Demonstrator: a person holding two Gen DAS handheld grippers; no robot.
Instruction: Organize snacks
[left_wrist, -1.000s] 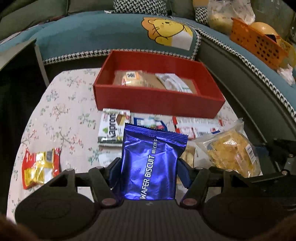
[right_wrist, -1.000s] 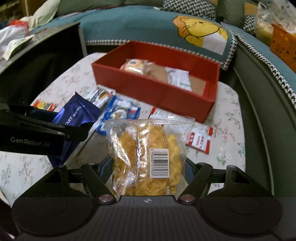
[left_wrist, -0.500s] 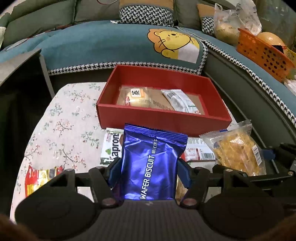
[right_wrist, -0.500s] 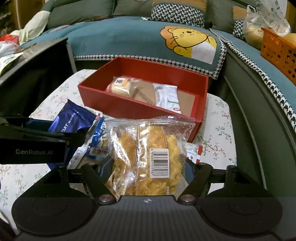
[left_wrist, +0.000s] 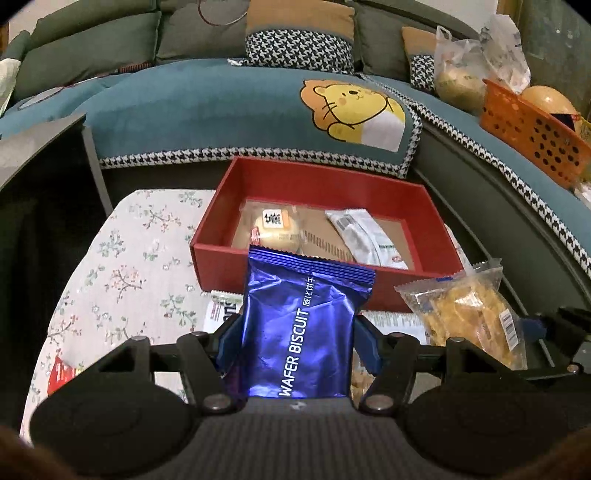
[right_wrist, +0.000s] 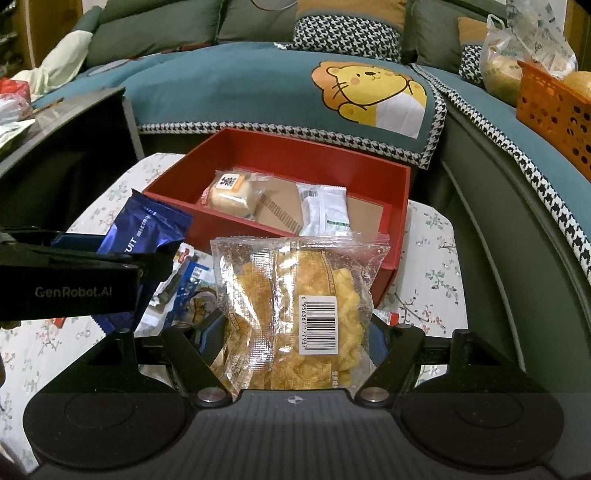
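My left gripper (left_wrist: 295, 343) is shut on a blue wafer biscuit packet (left_wrist: 303, 325) and holds it upright above the table, just before the red box (left_wrist: 218, 229). My right gripper (right_wrist: 295, 343) is shut on a clear bag of yellow snacks (right_wrist: 295, 314), held in front of the box's right near corner (right_wrist: 399, 236). The box holds a wrapped bun (left_wrist: 275, 229) and a white packet (left_wrist: 364, 240) on its brown floor. From the right wrist view, the left gripper (right_wrist: 66, 280) and its blue packet (right_wrist: 147, 229) show at the left.
Several loose snack packets (right_wrist: 184, 280) lie on the floral tablecloth (left_wrist: 122, 273) before the box, and a red-yellow packet (left_wrist: 61, 374) lies at the left. A teal sofa (left_wrist: 221, 110) curves behind and to the right, with an orange basket (left_wrist: 535, 133). A dark side table (left_wrist: 40, 147) stands left.
Both grippers have risen and moved toward the red box with their packets; the box's inside now shows more fully.
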